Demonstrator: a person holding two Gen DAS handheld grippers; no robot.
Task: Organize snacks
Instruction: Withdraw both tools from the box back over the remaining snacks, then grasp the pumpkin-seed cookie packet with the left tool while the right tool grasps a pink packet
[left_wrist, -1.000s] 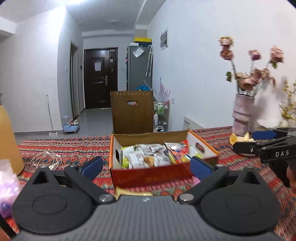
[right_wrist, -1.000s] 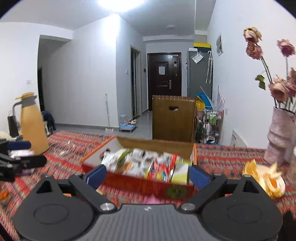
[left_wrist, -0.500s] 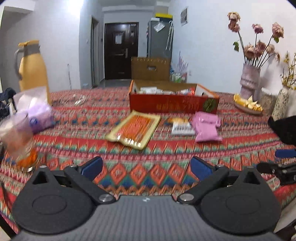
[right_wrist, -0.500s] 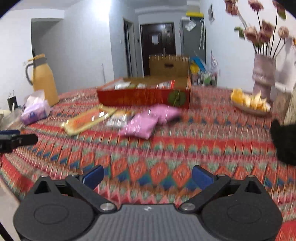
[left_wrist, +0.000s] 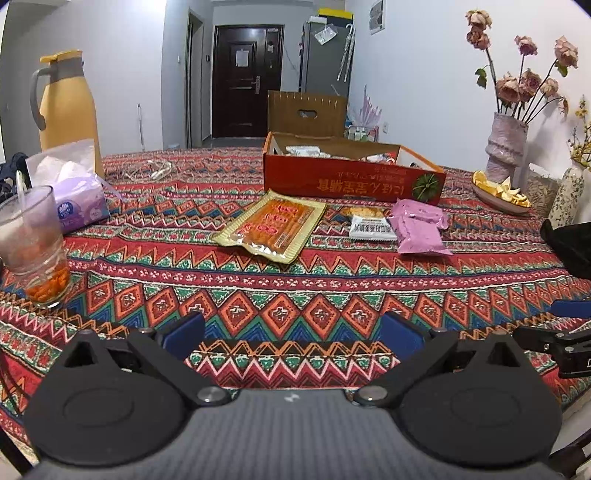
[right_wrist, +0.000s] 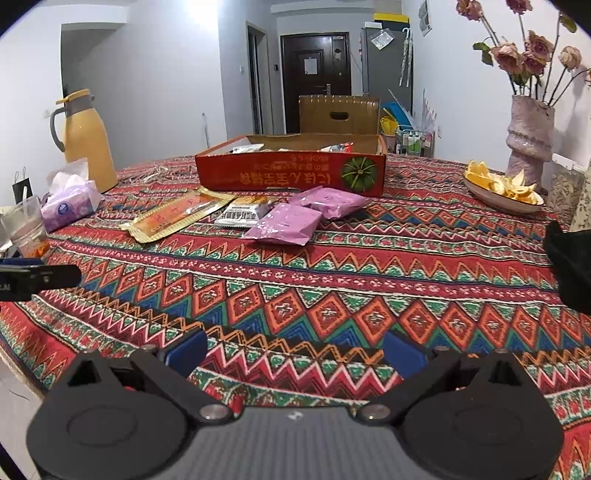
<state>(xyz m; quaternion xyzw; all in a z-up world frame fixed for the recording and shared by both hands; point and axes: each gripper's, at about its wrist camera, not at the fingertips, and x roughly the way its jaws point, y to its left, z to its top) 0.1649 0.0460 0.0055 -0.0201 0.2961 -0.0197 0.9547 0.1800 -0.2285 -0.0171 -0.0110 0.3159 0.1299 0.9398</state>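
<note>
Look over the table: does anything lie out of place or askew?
Yes. Four snack packets lie loose on the tablecloth in front of the red box: a yellow-edged packet at an angle, a white one, and two pink ones overlapping.

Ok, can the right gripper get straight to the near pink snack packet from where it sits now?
Probably yes. The right gripper is open and empty, and only bare tablecloth lies between it and the near pink packet, which lies flat in front of the red box. It would have to move forward to get there.
</note>
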